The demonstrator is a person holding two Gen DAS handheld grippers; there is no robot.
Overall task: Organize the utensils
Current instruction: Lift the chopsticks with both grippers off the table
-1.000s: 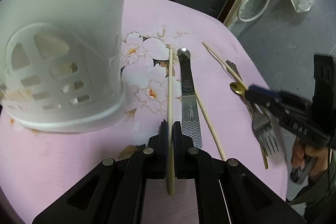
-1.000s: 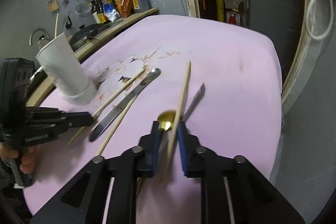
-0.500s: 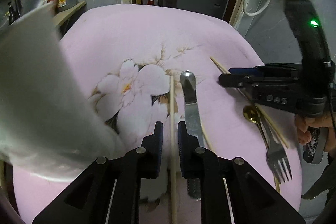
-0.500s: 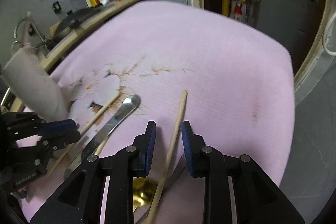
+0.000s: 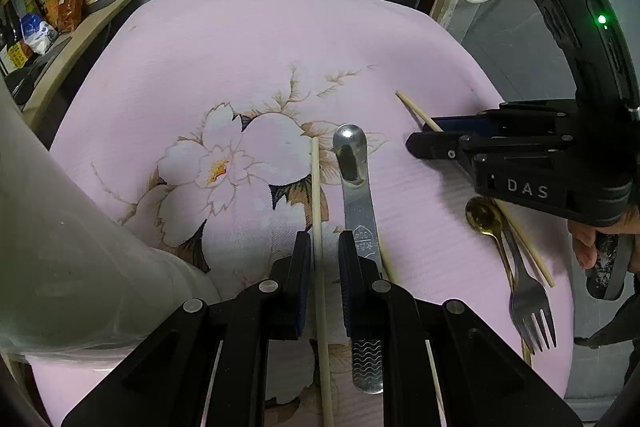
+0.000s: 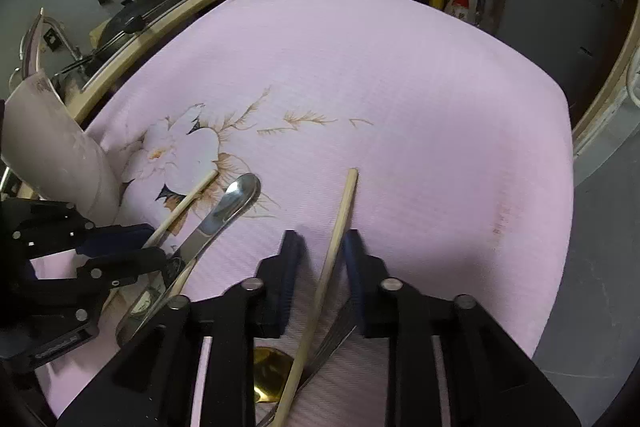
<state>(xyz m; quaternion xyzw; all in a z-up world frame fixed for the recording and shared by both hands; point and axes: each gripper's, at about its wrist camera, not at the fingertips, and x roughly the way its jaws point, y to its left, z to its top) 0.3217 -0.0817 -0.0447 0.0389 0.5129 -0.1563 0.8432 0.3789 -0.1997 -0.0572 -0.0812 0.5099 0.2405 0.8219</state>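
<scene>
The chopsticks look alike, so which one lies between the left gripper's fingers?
The chopstick left of the knife, crossing the flower print; another under the knife, the third inside the closing right gripper.

A second ago my left gripper (image 5: pixel 324 279) had its jaws clamped on the chopstick (image 5: pixel 318 227); now they stand slightly apart with it lying free between them on the bench (image 5: pixel 280 47). The white holder (image 5: pixel 60 227) has slid from filling my left view to its edge. My right gripper (image 6: pixel 322 267) has moved off the gold spoon (image 6: pixel 268 367) and up along the other chopstick (image 6: pixel 340 223), jaws closing around it.
</scene>
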